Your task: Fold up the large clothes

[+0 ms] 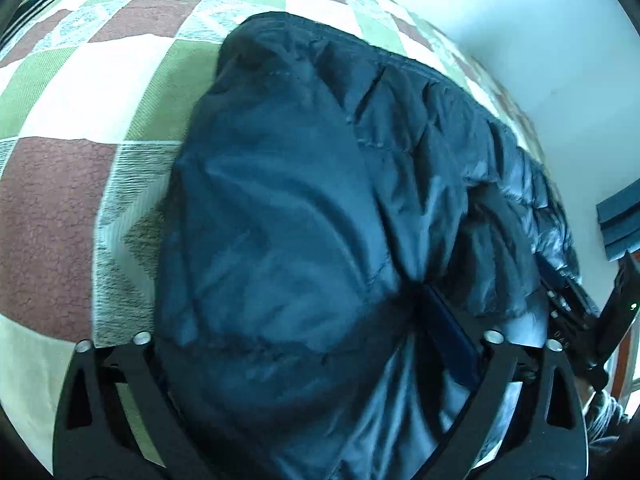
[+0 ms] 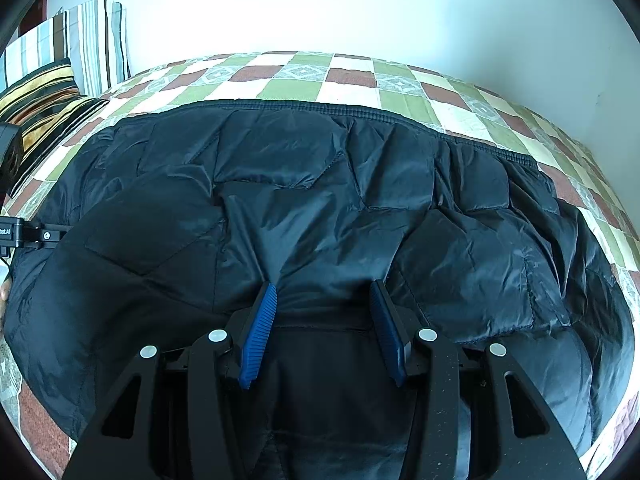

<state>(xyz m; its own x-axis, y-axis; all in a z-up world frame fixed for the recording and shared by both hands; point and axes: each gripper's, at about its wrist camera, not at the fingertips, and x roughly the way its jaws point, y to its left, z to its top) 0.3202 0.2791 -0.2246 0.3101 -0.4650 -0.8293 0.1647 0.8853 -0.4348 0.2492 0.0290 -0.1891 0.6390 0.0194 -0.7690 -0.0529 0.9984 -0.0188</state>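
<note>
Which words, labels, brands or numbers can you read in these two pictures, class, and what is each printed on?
White letters on the black device at the left edge of the right wrist view: cut off and too small to read.
Pale marks on the other gripper's black body in the left wrist view: too blurred to read.
Jacket, blanket: no text.

You get almost nothing legible here. In your right wrist view, a black device [image 2: 12, 232] at the left edge carries small white lettering, cut off by the frame; only its last strokes show, too small to read for sure. In your left wrist view no lettering can be made out.
</note>
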